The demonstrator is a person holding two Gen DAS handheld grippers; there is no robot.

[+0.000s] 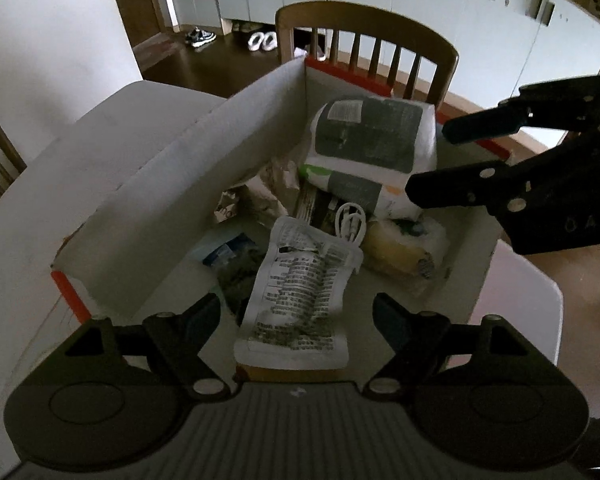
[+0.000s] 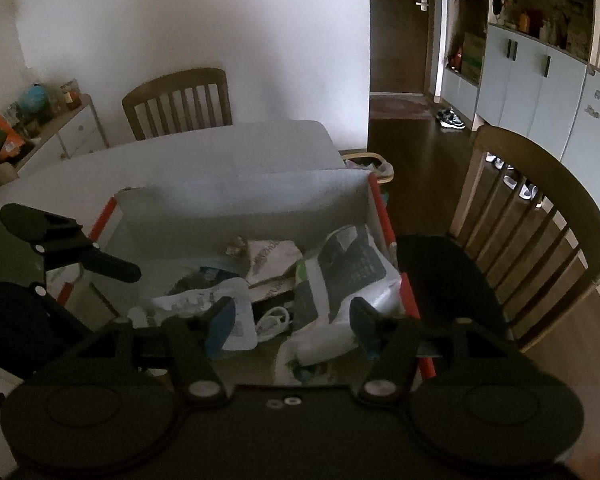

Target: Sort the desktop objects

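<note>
**One box on a white table, two grippers above it**

A dim dining room: a white table point(image 2: 228, 148) with wooden chairs around it, three visible across the two views, pale cabinets along the wall and dark wood flooring.

The left gripper point(image 1: 296, 316) hangs over the near end of the box with its fingers point(image 1: 204, 312) spread apart and nothing between the pads; a printed white sachet point(image 1: 300, 292) lies just below and ahead of them. The right gripper point(image 2: 292, 324) also has its fingers point(image 2: 220, 320) apart, empty, poised above the box's opposite side; from the left wrist view it reaches in from the right with both fingers visibly separated.

One white cardboard box point(image 1: 204, 152) with orange-red edges sits on the table, open at the top. Inside it lies a loose heap: the printed sachet nearest the left gripper, one coiled white cable point(image 1: 350, 224) beside it, one large white-and-grey bag point(image 1: 372, 148) propped against the far corner, one yellowish wrapped packet point(image 1: 400, 248) at the bag's foot, one small blue-and-white packet point(image 1: 228, 252) near the box's long wall, and some crumpled paper wrappers point(image 1: 256, 196) behind. Other items under the heap are too dark to count.
</note>
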